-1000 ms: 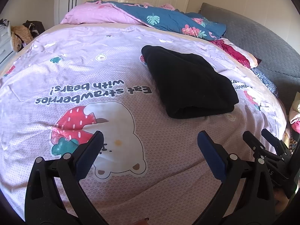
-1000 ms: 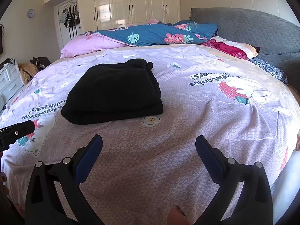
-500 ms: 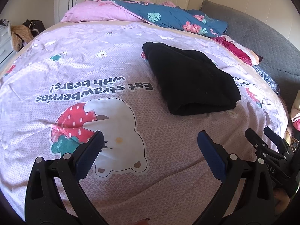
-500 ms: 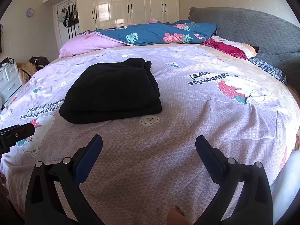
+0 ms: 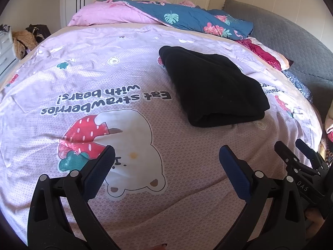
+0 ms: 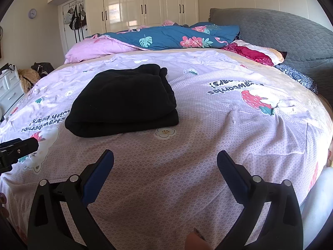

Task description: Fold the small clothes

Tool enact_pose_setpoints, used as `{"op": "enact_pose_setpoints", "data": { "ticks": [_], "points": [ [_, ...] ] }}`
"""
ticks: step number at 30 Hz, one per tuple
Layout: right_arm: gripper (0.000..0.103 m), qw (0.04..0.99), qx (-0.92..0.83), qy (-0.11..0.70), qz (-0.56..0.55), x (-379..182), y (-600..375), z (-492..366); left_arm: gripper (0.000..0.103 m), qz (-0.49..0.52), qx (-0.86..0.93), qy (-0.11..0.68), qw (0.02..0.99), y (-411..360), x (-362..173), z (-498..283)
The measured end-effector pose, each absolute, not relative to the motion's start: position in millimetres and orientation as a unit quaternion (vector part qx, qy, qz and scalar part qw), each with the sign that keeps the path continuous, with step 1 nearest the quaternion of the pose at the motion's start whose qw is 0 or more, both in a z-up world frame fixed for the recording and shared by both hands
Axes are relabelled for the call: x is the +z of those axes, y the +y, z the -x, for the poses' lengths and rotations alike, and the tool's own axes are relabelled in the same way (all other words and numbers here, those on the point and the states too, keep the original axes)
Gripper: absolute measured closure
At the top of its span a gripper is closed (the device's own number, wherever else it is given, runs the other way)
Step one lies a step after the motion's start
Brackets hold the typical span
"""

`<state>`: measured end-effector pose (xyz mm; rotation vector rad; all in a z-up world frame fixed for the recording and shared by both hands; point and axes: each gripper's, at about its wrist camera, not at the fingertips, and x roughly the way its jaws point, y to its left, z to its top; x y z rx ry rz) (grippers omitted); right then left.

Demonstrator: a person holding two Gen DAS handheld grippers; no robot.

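Observation:
A black garment (image 5: 212, 87) lies folded in a thick rectangle on the lilac bedspread (image 5: 124, 79); it also shows in the right wrist view (image 6: 122, 102). My left gripper (image 5: 166, 156) is open and empty, low over the bear print, short of the garment and to its left. My right gripper (image 6: 165, 160) is open and empty, in front of the garment and apart from it. The right gripper's fingers (image 5: 291, 158) show at the left view's right edge. The left gripper's fingers (image 6: 22, 145) show at the right view's left edge.
A blue floral quilt (image 6: 170, 35) and pink pillow (image 6: 95, 50) lie at the far side of the bed. A grey headboard (image 6: 281, 33) stands on the right. White wardrobes (image 6: 141, 4) line the back wall. A white dresser (image 6: 8, 87) stands at the left.
Both grippers have drawn slightly back and lower from the garment; it sits a little further off. Both stay open and empty. The garment has not moved.

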<state>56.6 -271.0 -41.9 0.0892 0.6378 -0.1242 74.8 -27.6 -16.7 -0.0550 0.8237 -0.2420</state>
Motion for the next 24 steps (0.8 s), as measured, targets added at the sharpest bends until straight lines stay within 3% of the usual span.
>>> {"op": "enact_pose_setpoints", "data": {
  "ticks": [16,19,24],
  "points": [
    [0.004,0.94,-0.134,0.301,-0.088,-30.9,-311.4,-41.5,0.009,0.025,-0.092,0.423,0.901,-16.9,-21.3,-83.8],
    [0.004,0.928,-0.211,0.285,-0.118,-24.8,-367.3,-23.7,0.009,0.039,-0.054,0.431,0.9,18.1,-17.8,-98.6],
    [0.004,0.837,-0.434,0.297,-0.152,-40.4,-516.2,43.5,0.009,0.09,0.062,0.437,0.893,139.4,-13.2,-135.9]
  ]
}}
